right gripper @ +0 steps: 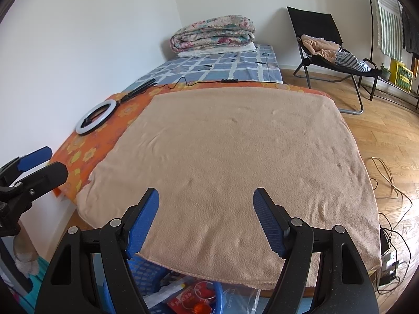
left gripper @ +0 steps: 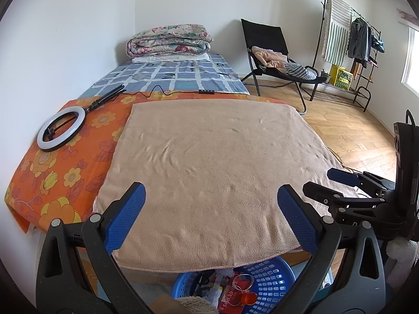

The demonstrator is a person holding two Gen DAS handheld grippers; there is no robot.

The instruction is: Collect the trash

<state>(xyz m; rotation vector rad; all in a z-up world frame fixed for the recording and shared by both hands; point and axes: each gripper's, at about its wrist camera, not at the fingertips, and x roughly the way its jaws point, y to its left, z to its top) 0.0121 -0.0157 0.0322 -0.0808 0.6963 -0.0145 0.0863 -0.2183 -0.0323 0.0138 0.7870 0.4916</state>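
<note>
At six o'clock, red-wrapped trash point(left gripper: 230, 297) fills a blue basket point(left gripper: 272, 285); both the left gripper point(left gripper: 210, 214) and right gripper point(right gripper: 205, 219) gape apart, empty.

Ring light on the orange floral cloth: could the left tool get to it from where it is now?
Probably yes. The ring light lies in the open on the orange cloth, ahead and to the left of the open left tool, with nothing lying between them; the tool would still have to travel across.

Towel point(left gripper: 209, 172) on table, ring light point(left gripper: 61, 129) at left, basket point(left gripper: 264, 285) below front edge, bed point(left gripper: 178, 77) behind
</note>
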